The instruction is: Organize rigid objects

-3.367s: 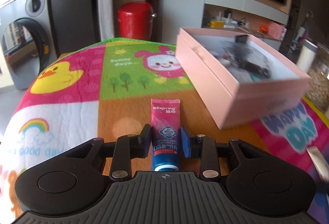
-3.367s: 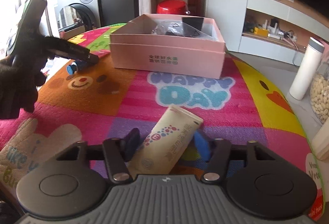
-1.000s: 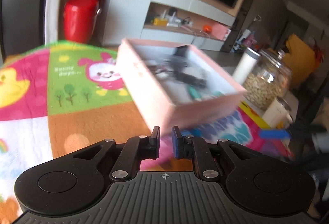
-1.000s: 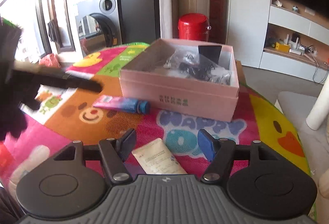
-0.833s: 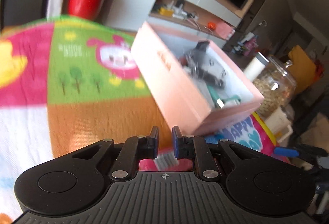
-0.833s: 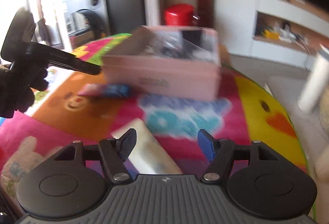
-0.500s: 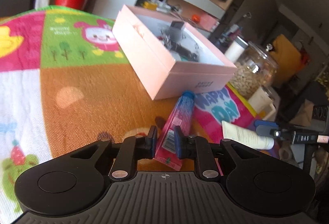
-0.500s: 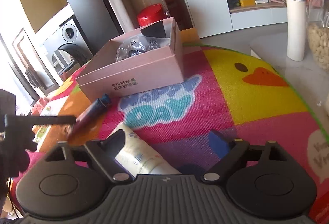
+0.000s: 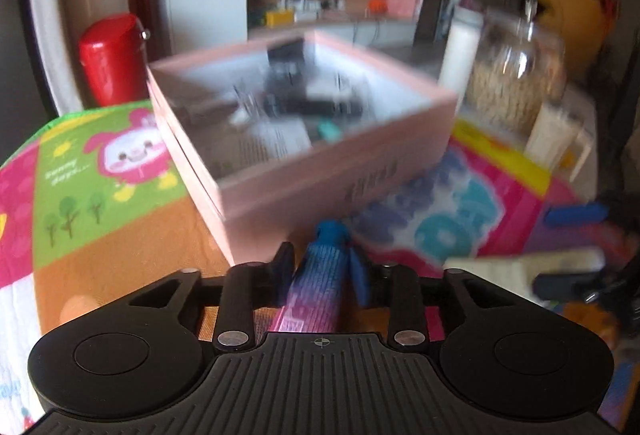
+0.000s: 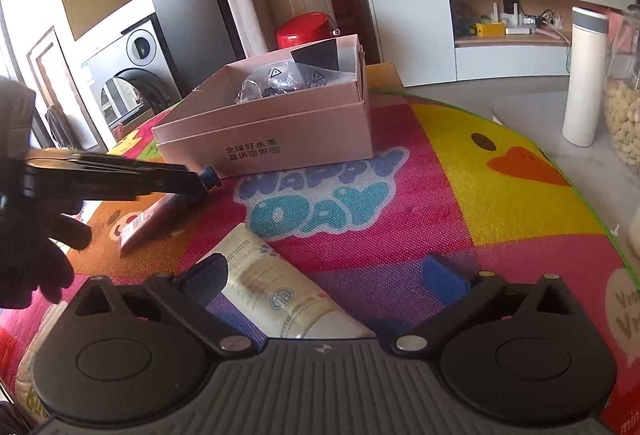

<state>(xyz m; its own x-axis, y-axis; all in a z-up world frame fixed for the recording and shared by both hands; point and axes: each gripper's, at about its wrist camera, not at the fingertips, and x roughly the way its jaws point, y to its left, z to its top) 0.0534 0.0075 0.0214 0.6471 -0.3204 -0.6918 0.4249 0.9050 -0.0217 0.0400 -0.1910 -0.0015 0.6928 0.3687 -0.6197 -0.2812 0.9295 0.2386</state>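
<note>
A pink-and-blue toothpaste tube (image 9: 326, 247) lies on the colourful mat (image 10: 440, 195), its blue cap toward the open pink box (image 9: 340, 179). My left gripper (image 9: 321, 267) straddles the tube; its jaws are opening and the pads stand just off its sides. The view is blurred. In the right wrist view the left gripper (image 10: 188, 183) hovers over that tube (image 10: 160, 215) by the box (image 10: 280, 131). A cream tube (image 10: 272, 291) lies flat between the fingers of my right gripper (image 10: 326, 269), nearer the left finger. Those jaws are opening wide and touch nothing.
A red canister (image 9: 108, 59) stands behind the box. A white bottle (image 10: 584, 75) and a glass jar of nuts (image 10: 624, 107) stand on a pale table to the right. The box holds bagged dark items. A gloved hand (image 10: 32, 255) holds the left gripper.
The left gripper, shut and empty a second ago, swung over the toothpaste tube and its jaws parted around it. The right gripper's jaws spread wider over the cream tube.
</note>
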